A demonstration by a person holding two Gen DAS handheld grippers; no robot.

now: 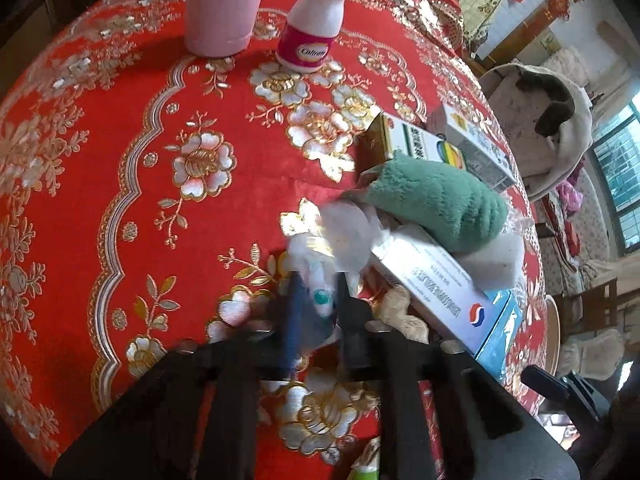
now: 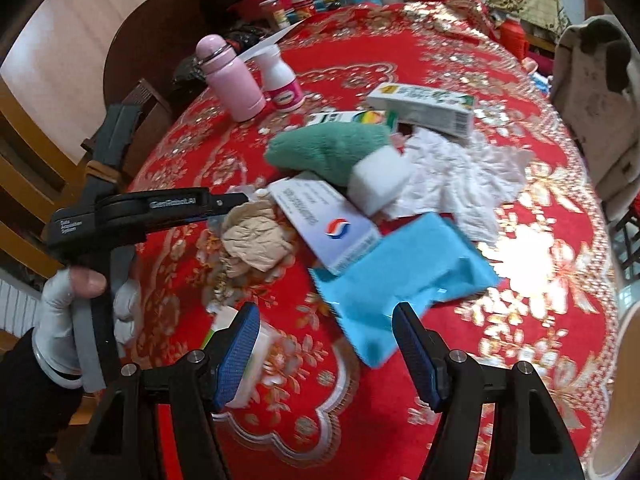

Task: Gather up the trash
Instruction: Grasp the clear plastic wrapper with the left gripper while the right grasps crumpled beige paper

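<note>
Crumpled plastic wrapper (image 1: 320, 272) sat pinched in the left claw (image 1: 316, 300) at lower centre; right claw (image 2: 326, 344) gaped wide above the red tabletop (image 2: 520, 300).

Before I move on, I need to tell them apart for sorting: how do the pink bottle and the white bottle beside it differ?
The pink bottle is taller than the white bottle. The pink bottle is plain and straight-sided with a rounded cap and metal ring; the white bottle narrows to a neck and wears a magenta label band. Both stand upright, side by side, on the red tablecloth.
</note>
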